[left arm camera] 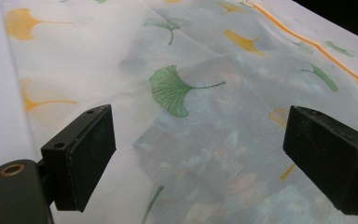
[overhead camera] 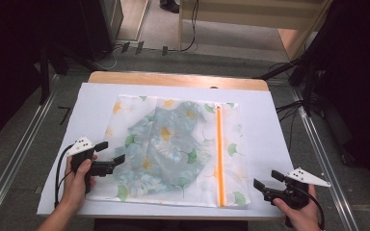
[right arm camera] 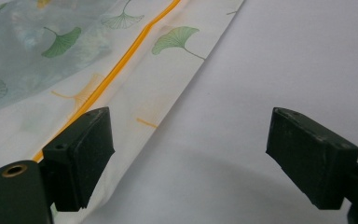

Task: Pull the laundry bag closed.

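A white mesh laundry bag (overhead camera: 173, 149) printed with green and orange ginkgo leaves lies flat on the white sheet (overhead camera: 270, 125). An orange zipper (overhead camera: 219, 154) runs along its right side. A bluish floral garment (overhead camera: 166, 144) shows through the mesh. My left gripper (overhead camera: 110, 153) is open at the bag's left edge, its jaws over the mesh (left arm camera: 191, 140). My right gripper (overhead camera: 266, 180) is open just right of the bag's near right corner, above bare sheet, with the zipper (right arm camera: 116, 70) to its left.
The white sheet covers a wooden table (overhead camera: 173, 78) whose far edge shows. Metal rails (overhead camera: 19, 149) run along both sides on the floor. Dark stands and cables (overhead camera: 313, 77) sit at the right and back.
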`<state>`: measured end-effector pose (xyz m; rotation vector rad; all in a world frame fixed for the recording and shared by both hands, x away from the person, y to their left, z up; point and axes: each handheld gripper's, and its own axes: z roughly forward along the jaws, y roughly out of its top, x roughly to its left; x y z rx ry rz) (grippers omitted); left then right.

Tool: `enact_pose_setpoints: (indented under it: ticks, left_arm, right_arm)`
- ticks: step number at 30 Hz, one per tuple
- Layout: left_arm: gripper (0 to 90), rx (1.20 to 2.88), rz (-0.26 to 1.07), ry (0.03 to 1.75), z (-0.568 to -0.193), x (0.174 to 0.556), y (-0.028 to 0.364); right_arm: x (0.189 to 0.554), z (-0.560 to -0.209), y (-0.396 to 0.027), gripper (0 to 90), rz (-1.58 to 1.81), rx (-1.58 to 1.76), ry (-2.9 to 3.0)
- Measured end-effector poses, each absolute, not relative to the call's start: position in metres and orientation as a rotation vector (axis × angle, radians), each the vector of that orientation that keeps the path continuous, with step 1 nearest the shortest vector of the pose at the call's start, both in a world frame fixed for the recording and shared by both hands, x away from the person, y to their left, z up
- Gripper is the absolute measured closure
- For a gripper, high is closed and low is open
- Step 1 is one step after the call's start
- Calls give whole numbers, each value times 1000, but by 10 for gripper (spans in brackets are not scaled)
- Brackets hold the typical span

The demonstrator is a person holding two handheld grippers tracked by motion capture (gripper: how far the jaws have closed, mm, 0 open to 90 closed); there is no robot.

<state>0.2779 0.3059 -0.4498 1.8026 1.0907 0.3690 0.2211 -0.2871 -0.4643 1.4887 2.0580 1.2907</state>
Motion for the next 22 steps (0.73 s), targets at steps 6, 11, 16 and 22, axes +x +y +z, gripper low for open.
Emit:
enact_pose_setpoints:
  ticks: [6,11,16,22]
  left_arm:
    - [93,1786,390,1083,-443,260,320]
    - [85,1816,443,1077,-439,249,324]
    - [85,1804,477,1113,-437,250,325]
    - [86,1800,474,1198,-442,254,324]
  right_arm:
    - [212,-459,-293,152,1307,1476,2017]
    - [214,-460,-292,154,1300,1474,2017]
    - [215,-460,-291,166,1283,1477,2018]
    - [218,-464,-286,218,1256,1505,2049]
